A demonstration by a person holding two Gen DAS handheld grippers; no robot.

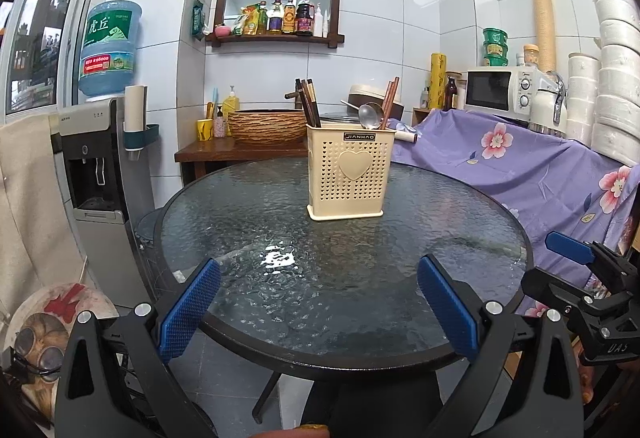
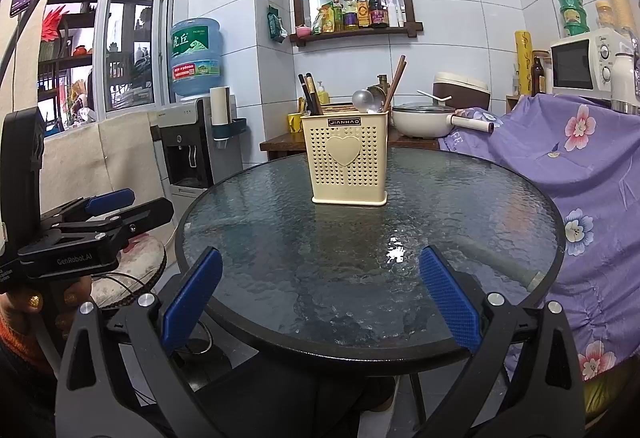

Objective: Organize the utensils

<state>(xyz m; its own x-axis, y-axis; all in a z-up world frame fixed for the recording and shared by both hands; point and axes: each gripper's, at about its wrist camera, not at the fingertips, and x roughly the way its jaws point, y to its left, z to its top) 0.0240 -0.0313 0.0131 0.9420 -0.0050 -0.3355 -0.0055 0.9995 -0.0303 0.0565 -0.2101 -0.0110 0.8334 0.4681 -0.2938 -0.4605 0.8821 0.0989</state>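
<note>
A cream perforated utensil holder [image 1: 347, 173] [image 2: 347, 161] with a heart on its front stands upright near the far side of the round glass table [image 1: 280, 298] [image 2: 320, 278]. Dark chopsticks [image 1: 309, 102] [image 2: 310, 93] stick up from its left side. A metal ladle [image 1: 370, 114] [image 2: 363, 99] and brown chopsticks [image 1: 390, 97] [image 2: 396, 79] sit in its right side. My left gripper [image 1: 320, 302] is open and empty above the table's near edge. My right gripper [image 2: 322, 294] is also open and empty, well short of the holder.
A water dispenser [image 1: 100, 173] [image 2: 192, 141] stands to the left. A purple floral cloth [image 1: 540, 173] [image 2: 580, 173] covers furniture on the right, with a microwave [image 1: 500, 89] behind. A wooden side table [image 1: 240, 149] carries a woven bowl. A white pan [image 2: 420, 119] sits behind the holder.
</note>
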